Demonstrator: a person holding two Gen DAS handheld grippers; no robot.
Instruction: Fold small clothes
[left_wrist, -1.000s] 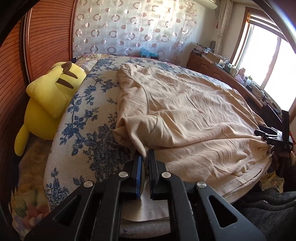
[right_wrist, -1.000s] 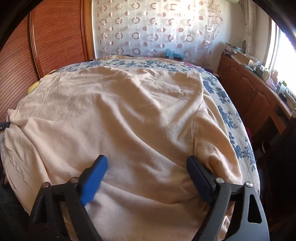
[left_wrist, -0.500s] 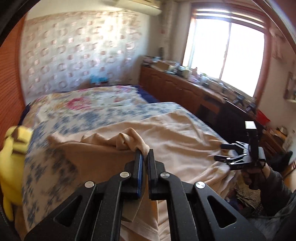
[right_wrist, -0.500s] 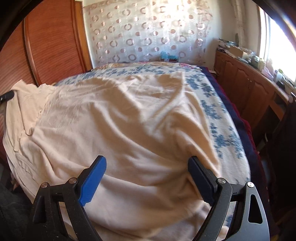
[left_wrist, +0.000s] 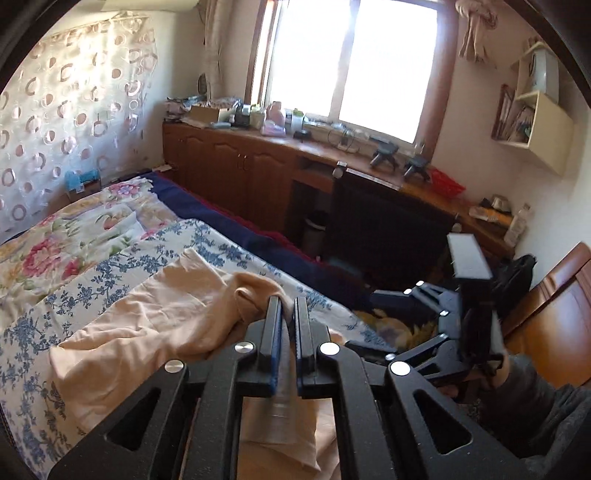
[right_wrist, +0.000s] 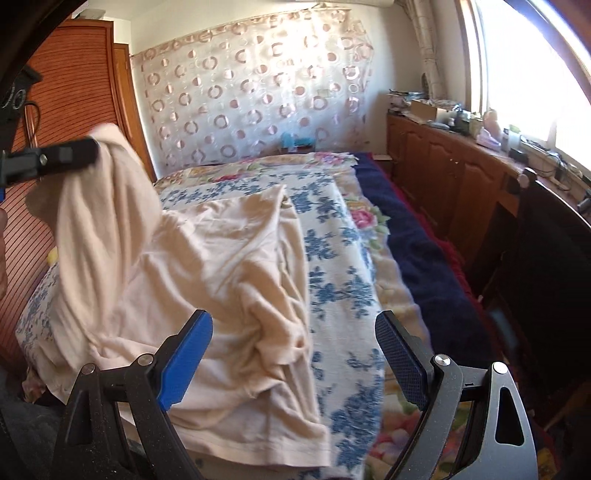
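Nearest, the right gripper (right_wrist: 291, 354) hangs wide and empty over the beige garment's (right_wrist: 221, 266) hem at six o'clock on the bed (right_wrist: 332, 258); at ten o'clock the left gripper (right_wrist: 88, 151) lifts a sleeve, cloth between its opening jaws; seemingly mid-fold, next laying that sleeve flat across the body.

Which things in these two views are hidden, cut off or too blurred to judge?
- Left wrist view: near part of the beige cotton shirt, hidden under the left gripper; its jaws are opening.
- Right wrist view: shirt hem, cut off behind the open right gripper.
- Right wrist view: the left gripper's hold on the lifted cloth, blurred.
- Wooden counter: small items unreadable.
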